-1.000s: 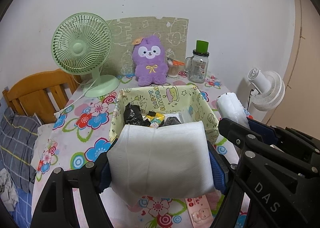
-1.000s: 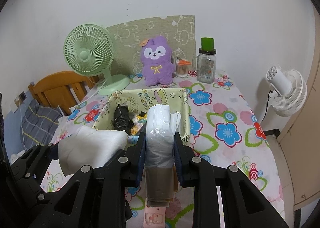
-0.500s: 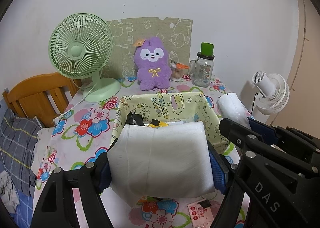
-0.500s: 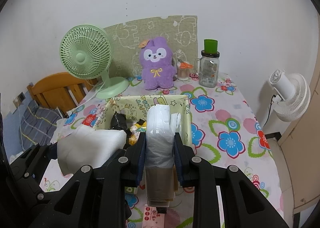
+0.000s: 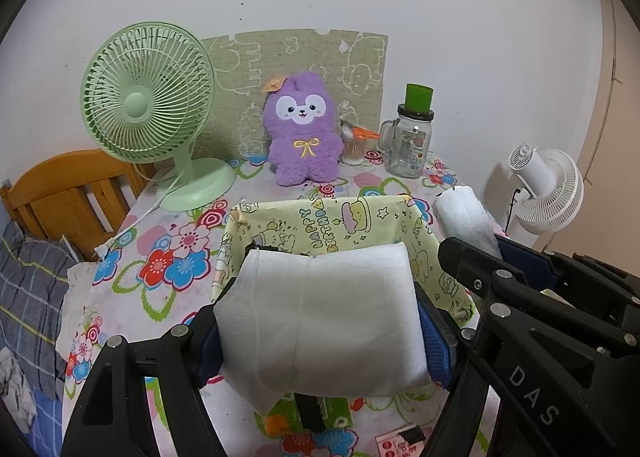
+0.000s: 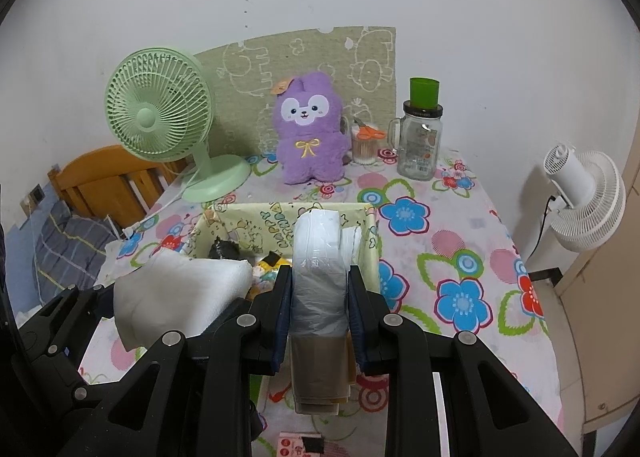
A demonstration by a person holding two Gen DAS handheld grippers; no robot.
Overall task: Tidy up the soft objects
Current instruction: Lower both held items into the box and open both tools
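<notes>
**Both loads carried in over the box, nothing let go yet**

What's changed over the last sec: both hands have slid fwd across the table point(image 6: 472, 241) twd the yellow "Happy Birthday" box point(image 5: 320, 217). In the left wrist view the box's near rim was fully in sight below the load a sec ago; now the load covers the near rim and most of the inside. The fan point(image 5: 148, 113) and purple plush point(image 5: 302, 137) at the back also look nearer. No change in either grip, no tilt.

Left gripper point(image 5: 320, 321): jaws wide but clamped on the white padded pack point(image 5: 320, 313), blue pads pressing both its sides. Pack is up in the air, over the box's near-left part.

Right gripper point(image 6: 319, 305): jaws narrow, clamped on the bag roll point(image 6: 319, 265), white at the top, grey then brownish lower down. Roll stands upright betw the pads, top end over the box's right side.

Inside the box: a black bundle point(image 6: 226, 249) and some yellow bits, part hidden by the loads.

Meaning for the task, my read: carry phase is abt done, placing comes next. Both items look set to go down into the box. Room inside is hard to judge, contents mostly hidden. Risk: the wide pack may catch on the soft rim or sit on top of what's there.
</notes>
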